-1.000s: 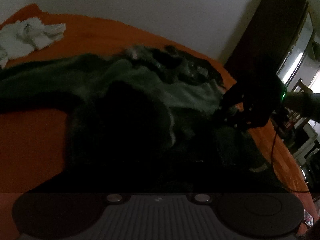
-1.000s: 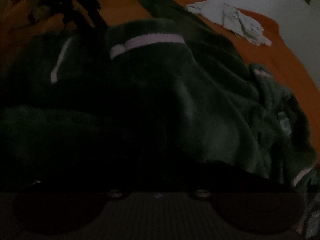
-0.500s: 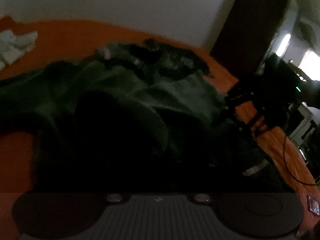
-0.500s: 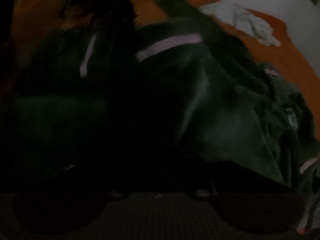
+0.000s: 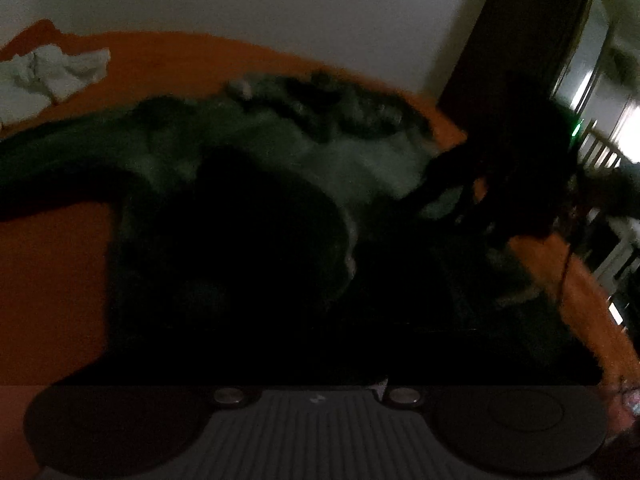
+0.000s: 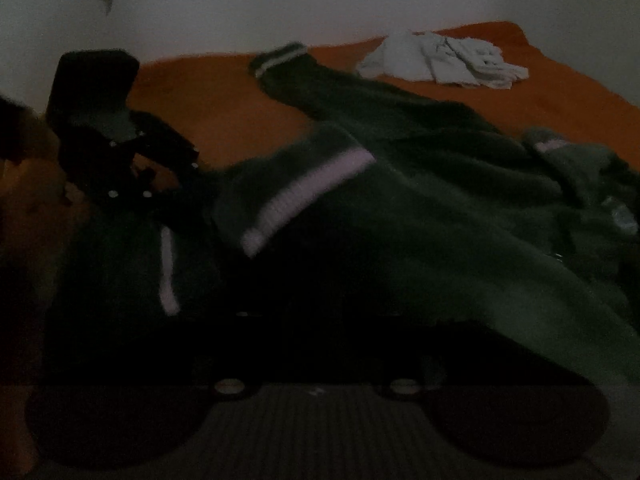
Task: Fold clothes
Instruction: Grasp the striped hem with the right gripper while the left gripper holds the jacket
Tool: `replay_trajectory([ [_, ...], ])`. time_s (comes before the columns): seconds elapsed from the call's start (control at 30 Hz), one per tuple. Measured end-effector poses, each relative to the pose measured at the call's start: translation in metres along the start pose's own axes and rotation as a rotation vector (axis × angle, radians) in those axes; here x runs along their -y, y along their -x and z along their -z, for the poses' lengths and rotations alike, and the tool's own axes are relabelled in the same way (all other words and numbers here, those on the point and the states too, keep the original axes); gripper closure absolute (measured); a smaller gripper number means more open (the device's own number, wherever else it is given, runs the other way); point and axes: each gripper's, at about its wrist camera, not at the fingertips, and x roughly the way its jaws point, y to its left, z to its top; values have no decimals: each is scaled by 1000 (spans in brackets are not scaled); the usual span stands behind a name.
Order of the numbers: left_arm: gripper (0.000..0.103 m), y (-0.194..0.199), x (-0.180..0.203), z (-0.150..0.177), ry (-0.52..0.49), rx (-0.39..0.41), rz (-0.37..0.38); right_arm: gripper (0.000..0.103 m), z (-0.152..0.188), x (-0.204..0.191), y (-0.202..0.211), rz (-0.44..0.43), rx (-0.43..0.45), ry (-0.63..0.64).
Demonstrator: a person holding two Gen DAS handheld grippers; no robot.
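Observation:
A dark green sweater point(image 5: 360, 160) with white stripes lies spread and rumpled on the orange bed point(image 5: 48, 272). In the right wrist view its striped hem point(image 6: 304, 196) is folded up over the body, and one sleeve with a striped cuff point(image 6: 280, 56) reaches toward the wall. My left gripper point(image 6: 196, 178) sits at the sweater's left edge, jaws opening, no cloth visibly pinched. My right gripper point(image 5: 430, 188) is at the sweater's right edge, jaws also opening, with green cloth showing in the gap. Each gripper's own fingers are lost in the dark in its own view.
A crumpled white cloth point(image 6: 444, 60) lies at the far side of the bed near the white wall. A dark tall cabinet point(image 5: 520, 40) stands past the bed's right corner. A thin cable point(image 5: 568, 264) hangs by the bed's right edge. A hand point(image 6: 24, 132) holds the left gripper.
The right wrist view has rolled, so the striped hem now slants. The left gripper now shows lower on the left, fingers apart. The right gripper has shifted slightly along the sweater's edge.

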Motion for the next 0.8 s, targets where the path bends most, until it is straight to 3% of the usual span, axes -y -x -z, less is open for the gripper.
replay_trajectory([
  [0.07, 31, 12, -8, -11, 55, 65, 26, 60, -5, 1, -3, -13, 69, -68],
  [0.1, 27, 13, -14, -18, 95, 76, 33, 59, -7, 2, -7, -9, 90, -109],
  [0.17, 27, 8, -27, -32, 176, 56, 45, 60, -7, -3, -23, 9, 36, -117],
  [0.2, 28, 2, -33, -39, 210, 40, 46, 71, -6, -6, -32, 17, -4, -101],
  [0.23, 36, -2, -35, -45, 221, 50, 30, 79, -6, -10, -37, 5, -27, -63],
  [0.3, 41, -3, -37, -53, 223, 132, -14, 79, 1, -24, -42, 8, -58, 31],
  [0.4, 41, -21, -43, -69, 301, 106, 43, 71, 9, -35, -42, 33, -80, 90],
  [0.57, 41, -48, -33, -92, 339, -23, -1, 68, 2, -45, -24, 58, -4, 55],
  [0.7, 39, -39, -34, -96, 417, -31, 5, 66, -12, -49, -9, 69, 106, -15],
  [0.8, 29, -40, -48, -90, 459, 0, 33, 65, -20, -52, -13, 77, 140, -22],
])
